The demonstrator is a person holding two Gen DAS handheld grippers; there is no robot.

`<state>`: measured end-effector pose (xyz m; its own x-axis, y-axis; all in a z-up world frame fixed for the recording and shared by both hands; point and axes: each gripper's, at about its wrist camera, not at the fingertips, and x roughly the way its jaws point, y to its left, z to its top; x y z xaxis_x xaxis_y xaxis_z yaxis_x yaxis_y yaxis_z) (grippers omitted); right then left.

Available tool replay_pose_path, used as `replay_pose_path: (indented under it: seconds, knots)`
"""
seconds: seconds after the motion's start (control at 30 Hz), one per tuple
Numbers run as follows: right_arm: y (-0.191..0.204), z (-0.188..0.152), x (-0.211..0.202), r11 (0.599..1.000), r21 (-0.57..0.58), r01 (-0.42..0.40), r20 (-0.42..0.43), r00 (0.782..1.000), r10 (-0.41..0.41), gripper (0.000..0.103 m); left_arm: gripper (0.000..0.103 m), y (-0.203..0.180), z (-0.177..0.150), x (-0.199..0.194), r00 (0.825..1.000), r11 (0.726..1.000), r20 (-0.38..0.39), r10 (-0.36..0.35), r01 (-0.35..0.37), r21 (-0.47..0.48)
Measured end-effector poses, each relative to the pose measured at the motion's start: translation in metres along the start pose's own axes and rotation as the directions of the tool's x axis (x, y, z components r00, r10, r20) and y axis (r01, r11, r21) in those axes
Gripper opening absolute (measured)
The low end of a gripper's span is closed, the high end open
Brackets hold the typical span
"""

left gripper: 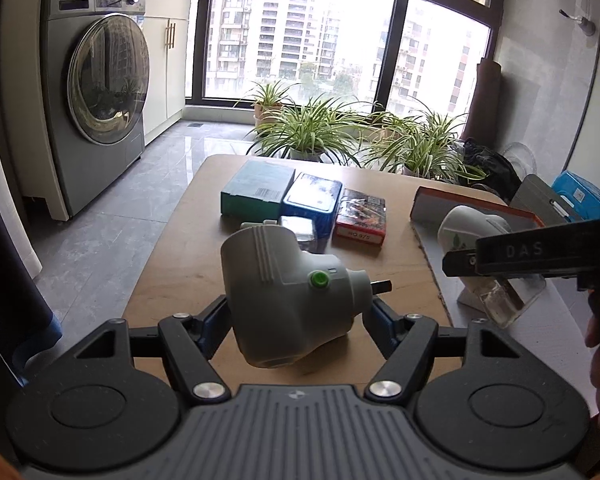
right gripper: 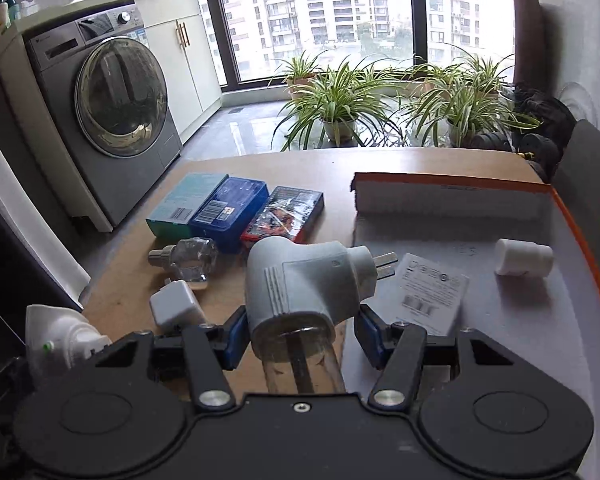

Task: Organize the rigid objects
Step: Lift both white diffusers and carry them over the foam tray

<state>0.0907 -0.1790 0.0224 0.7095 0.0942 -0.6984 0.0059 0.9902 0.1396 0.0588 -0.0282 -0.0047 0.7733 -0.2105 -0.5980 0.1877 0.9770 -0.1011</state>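
My left gripper (left gripper: 300,320) is shut on a grey plug-in device (left gripper: 288,288) with a green button and holds it above the wooden table (left gripper: 172,280), its prongs pointing right. My right gripper (right gripper: 302,334) is shut on a second grey plug-in device (right gripper: 304,284) with a clear bottle (right gripper: 300,364) screwed into its underside. In the left wrist view that second device (left gripper: 468,228) hangs at the right over a grey tray. The device in the left gripper (right gripper: 60,336) shows at the lower left of the right wrist view.
A teal box (right gripper: 188,204), a blue box (right gripper: 232,210) and a red box (right gripper: 284,216) lie side by side. Near them are a loose clear bottle (right gripper: 188,258) and a white adapter (right gripper: 176,306). The orange-edged grey tray (right gripper: 500,320) holds a leaflet (right gripper: 432,288) and a white cylinder (right gripper: 524,258).
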Motion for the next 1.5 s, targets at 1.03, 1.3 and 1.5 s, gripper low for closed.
replay_pose_path:
  seconds: [1.03,1.3,1.5]
  knots:
    - [-0.122,-0.036,-0.087,0.972,0.171,0.162,0.067,0.982,-0.176,0.068,0.072,-0.125,0.012,0.022,0.974,0.964,-0.092,-0.208,0.22,0.151]
    - [-0.136,-0.035,-0.092,0.968,0.183,0.17,0.08,0.979,-0.187,0.068,0.072,-0.14,0.016,0.023,0.974,0.964,-0.092,-0.209,0.22,0.146]
    - [-0.142,-0.034,-0.092,0.967,0.193,0.164,0.081,0.98,-0.182,0.068,0.073,-0.147,0.018,0.024,0.973,0.963,-0.098,-0.211,0.224,0.148]
